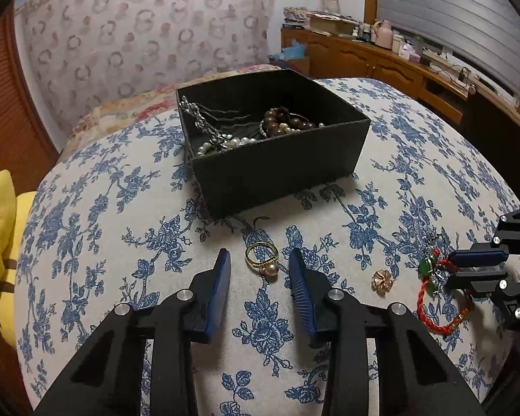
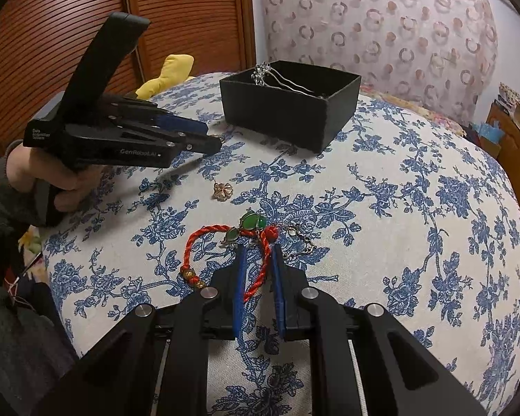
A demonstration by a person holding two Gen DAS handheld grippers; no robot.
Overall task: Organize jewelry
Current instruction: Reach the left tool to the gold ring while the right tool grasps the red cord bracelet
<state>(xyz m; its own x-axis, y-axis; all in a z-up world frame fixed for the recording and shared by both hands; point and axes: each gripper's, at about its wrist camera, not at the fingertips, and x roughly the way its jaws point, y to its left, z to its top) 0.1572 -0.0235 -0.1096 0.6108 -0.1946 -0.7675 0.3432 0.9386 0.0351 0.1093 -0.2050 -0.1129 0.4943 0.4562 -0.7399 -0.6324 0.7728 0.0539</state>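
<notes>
floral bedspread [image 1: 104, 208] is bearing the jewelry. left gripper [image 1: 260, 260], jaws parted, is straddling the gold ring [image 1: 261, 256]; right gripper [image 2: 256, 253] is clenching the red cord bracelet [image 2: 260, 277].

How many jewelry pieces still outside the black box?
3: gold pearl ring between the left gripper's fingers, rose-gold flower piece on the cloth, red cord bracelet in the right gripper. More may be hidden.

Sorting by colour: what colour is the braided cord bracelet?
Red, the braided cord bracelet with green stones; clearest in the right wrist view.
</notes>
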